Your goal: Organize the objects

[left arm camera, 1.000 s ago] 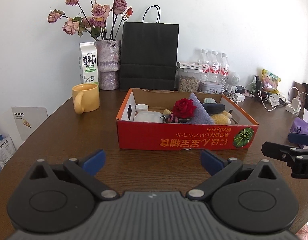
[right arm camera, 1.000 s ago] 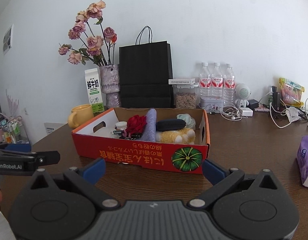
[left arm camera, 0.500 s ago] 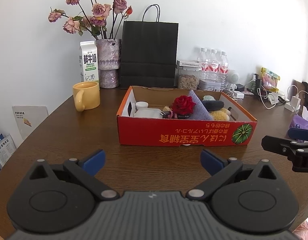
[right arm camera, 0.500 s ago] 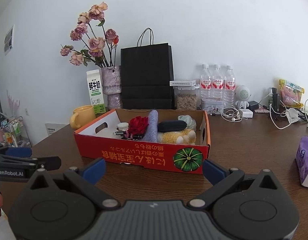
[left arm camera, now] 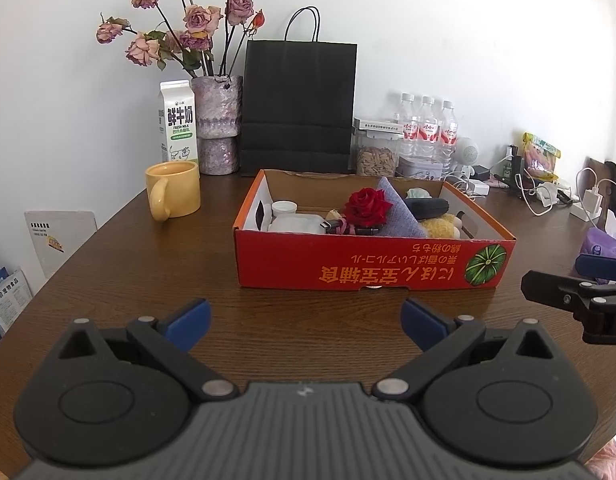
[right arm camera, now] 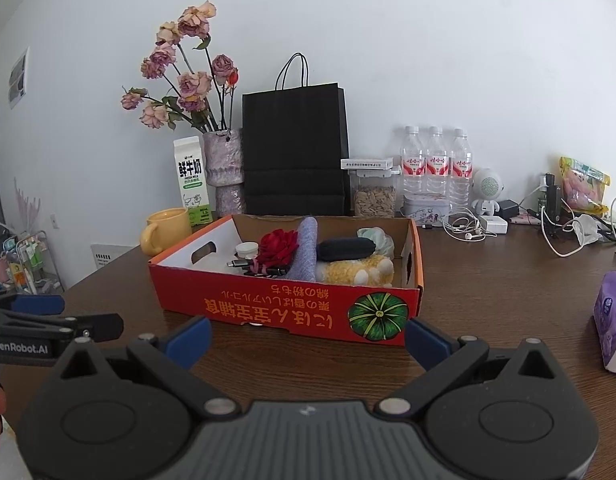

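Hovering wide open and empty, the left gripper (left arm camera: 304, 314) and right gripper (right arm camera: 306, 336) are facing the red box (left arm camera: 372, 268), already holding a rose (left arm camera: 366, 208); packing or unpacking is undecidable.

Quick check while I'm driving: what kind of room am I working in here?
Probably a home or small-office room, at a brown wooden table against a white wall. A vase of dried roses, a milk carton and charger cables suggest everyday use.
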